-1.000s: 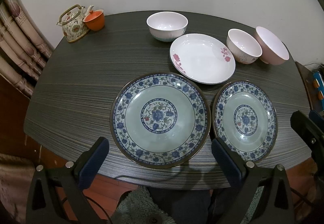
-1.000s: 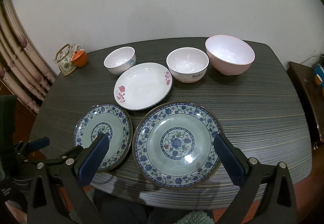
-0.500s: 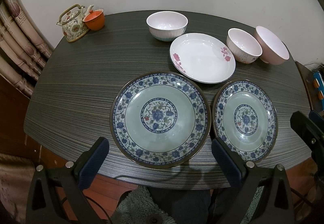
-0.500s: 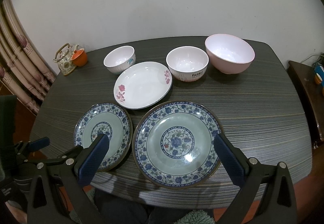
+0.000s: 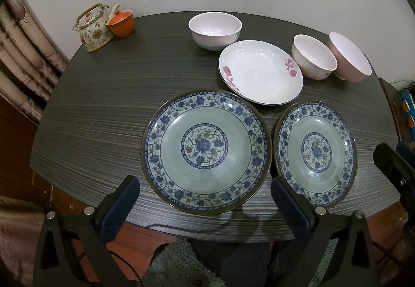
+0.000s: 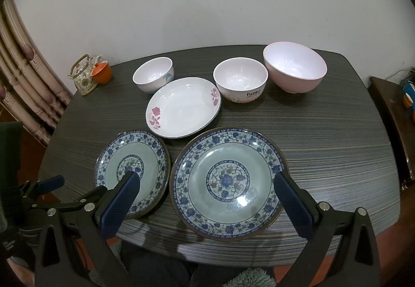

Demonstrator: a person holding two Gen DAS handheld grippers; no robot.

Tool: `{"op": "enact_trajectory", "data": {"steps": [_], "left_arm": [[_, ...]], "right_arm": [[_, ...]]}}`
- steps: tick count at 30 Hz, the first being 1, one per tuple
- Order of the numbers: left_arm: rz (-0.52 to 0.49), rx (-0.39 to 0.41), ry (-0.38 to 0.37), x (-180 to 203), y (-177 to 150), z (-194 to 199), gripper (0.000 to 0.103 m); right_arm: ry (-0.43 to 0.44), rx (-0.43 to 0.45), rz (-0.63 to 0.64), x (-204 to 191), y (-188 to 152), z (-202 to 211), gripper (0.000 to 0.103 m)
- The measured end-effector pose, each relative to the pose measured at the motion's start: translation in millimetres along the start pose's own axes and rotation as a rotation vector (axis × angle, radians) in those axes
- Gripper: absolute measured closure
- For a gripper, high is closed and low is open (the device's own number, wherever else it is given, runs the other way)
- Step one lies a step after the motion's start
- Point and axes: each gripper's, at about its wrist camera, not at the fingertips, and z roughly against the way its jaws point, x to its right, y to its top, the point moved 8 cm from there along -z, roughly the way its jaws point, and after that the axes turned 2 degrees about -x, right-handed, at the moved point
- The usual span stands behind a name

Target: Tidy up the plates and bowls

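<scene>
Both tools hover at the near edge of the dark wood-grain table (image 5: pixel 98 110), holding nothing: the left gripper (image 5: pixel 205 198) spread wide around the near rim of the large blue-floral plate (image 5: pixel 206 151), the right gripper (image 6: pixel 207 195) equally wide above that same plate. Beside it sits the smaller blue-floral plate (image 6: pixel 132 170), almost touching. Behind them lies the white plate with pink flowers (image 6: pixel 182 106), then three bowls; the middle bowl (image 6: pixel 240 79) reads "Rabbit", legible only in the right view. The pink bowl (image 6: pixel 294 70) stands rightmost, the white bowl (image 5: pixel 215 29) leftmost. A floral teapot (image 5: pixel 94 29) and orange cup (image 5: pixel 122 22) occupy the far left corner.
</scene>
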Motion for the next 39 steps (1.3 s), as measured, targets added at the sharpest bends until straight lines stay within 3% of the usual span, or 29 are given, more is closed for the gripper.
{"op": "enact_trajectory", "data": {"steps": [14, 21, 28, 33, 34, 39], "left_arm": [[0.02, -0.019, -0.028, -5.5, 1.6, -4.5, 0.0], [0.069, -0.022, -0.095, -20.2, 6.0, -7.1, 0.003], [0.173, -0.045, -0.125, -57.0, 9.6, -18.2, 0.023], [0.263, -0.08, -0.173, -86.9, 9.6, -33.6, 0.046], [0.284, -0.09, -0.19, -91.9, 8.5, -37.0, 0.055], [0.391, -0.139, -0.277, -113.3, 4.6, -55.7, 0.06]], "right_arm": [[0.016, -0.015, 0.011, -3.1, 1.2, -1.6, 0.001], [0.108, -0.046, 0.031, -15.5, 2.6, -8.7, 0.006], [0.239, -0.117, 0.028, -28.8, 5.0, -29.1, 0.023], [0.317, -0.176, 0.013, -38.6, 8.4, -49.5, 0.037], [0.341, -0.186, 0.019, -42.6, 10.5, -54.3, 0.041], [0.391, -0.243, 0.038, -57.4, 17.6, -75.9, 0.053]]}}
